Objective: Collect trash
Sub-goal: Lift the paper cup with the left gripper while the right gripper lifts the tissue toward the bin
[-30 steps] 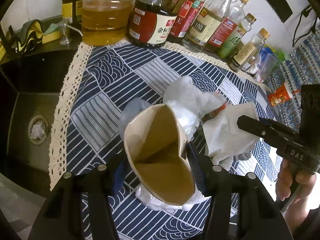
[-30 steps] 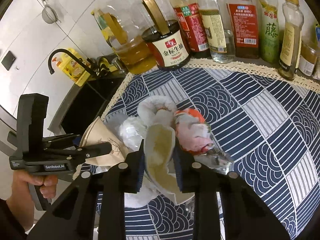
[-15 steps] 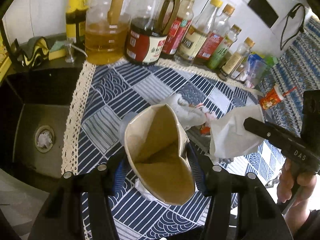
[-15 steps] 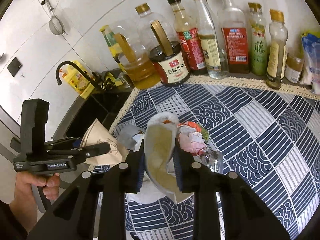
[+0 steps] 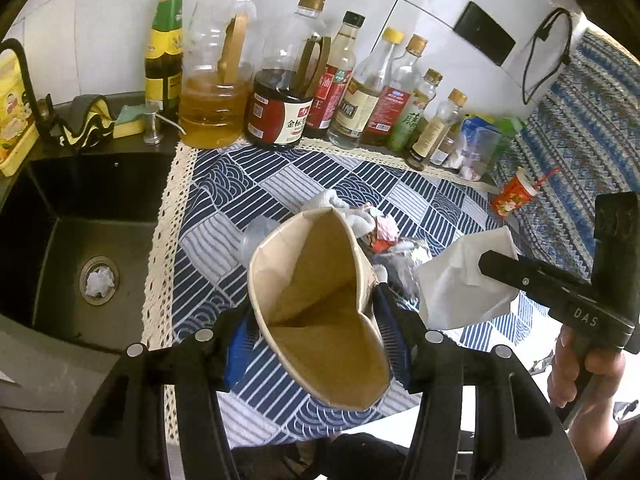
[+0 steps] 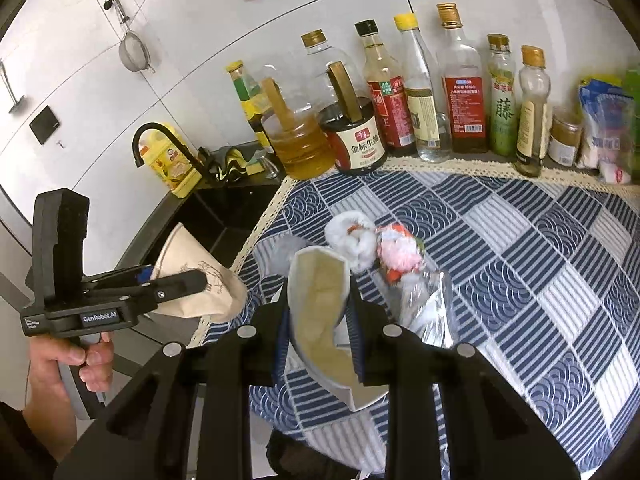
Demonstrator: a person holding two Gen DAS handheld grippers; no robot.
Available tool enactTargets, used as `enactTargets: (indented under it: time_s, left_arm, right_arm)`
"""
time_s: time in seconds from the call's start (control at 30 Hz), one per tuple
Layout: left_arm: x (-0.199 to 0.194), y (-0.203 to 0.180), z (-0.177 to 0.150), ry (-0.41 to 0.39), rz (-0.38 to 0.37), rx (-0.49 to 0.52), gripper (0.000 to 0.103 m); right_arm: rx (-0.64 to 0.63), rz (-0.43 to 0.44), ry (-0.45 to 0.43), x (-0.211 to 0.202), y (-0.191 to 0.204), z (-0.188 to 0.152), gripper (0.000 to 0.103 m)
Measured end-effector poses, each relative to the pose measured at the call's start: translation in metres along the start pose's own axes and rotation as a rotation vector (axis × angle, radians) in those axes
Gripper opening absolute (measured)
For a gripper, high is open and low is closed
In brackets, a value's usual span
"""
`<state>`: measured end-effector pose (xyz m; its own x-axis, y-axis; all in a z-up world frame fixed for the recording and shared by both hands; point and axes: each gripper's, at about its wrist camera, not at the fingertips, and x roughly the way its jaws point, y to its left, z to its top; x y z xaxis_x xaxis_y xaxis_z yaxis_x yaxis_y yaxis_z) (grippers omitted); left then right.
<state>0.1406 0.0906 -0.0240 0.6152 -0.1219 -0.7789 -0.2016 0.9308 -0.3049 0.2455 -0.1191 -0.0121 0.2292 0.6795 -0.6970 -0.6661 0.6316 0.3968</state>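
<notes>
1. Pinching a squashed paper cup (image 5: 320, 320), the left claw (image 5: 316, 344) grips its flattened walls: light, crushable card.
2. Right claw (image 6: 320, 320) clamps a limp, featherlight tissue (image 6: 320, 300).
3. Ahead of both claws, loose wrappers (image 6: 396, 256) lie on the desk (image 6: 540, 280); grab them by their bunched folds.

The left gripper (image 5: 316, 336) points steeply downward, its black jaws closed partway and pressing both sides of a squashed tan paper cup (image 5: 320, 308). The right gripper (image 6: 320, 320) also tilts down, jaws nearly together, pinching a folded white paper napkin (image 6: 320, 300). A bare hand (image 6: 76, 360) wraps each handle.
</notes>
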Motion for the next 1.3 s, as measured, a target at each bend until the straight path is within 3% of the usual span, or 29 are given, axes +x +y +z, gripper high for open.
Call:
enactTargets:
  time_s: [0.6, 1.0, 1.3]
  left_arm:
    - [-0.05, 0.004, -0.089, 0.013, -0.022, 0.03, 0.054]
    - [-0.034, 0.025, -0.172, 0.122, -0.04, -0.043, 0.054]
    - [0.001, 0.037, -0.22, 0.258, -0.018, -0.089, 0.054]
  right_arm:
    - [0.058, -0.012, -0.007, -0.035, 0.054, -0.094, 0.027]
    - [0.124, -0.003, 0.105, -0.009, 0.064, -0.17, 0.027]
    - [0.182, 0.019, 0.223, 0.033, 0.065, -0.214, 0.027]
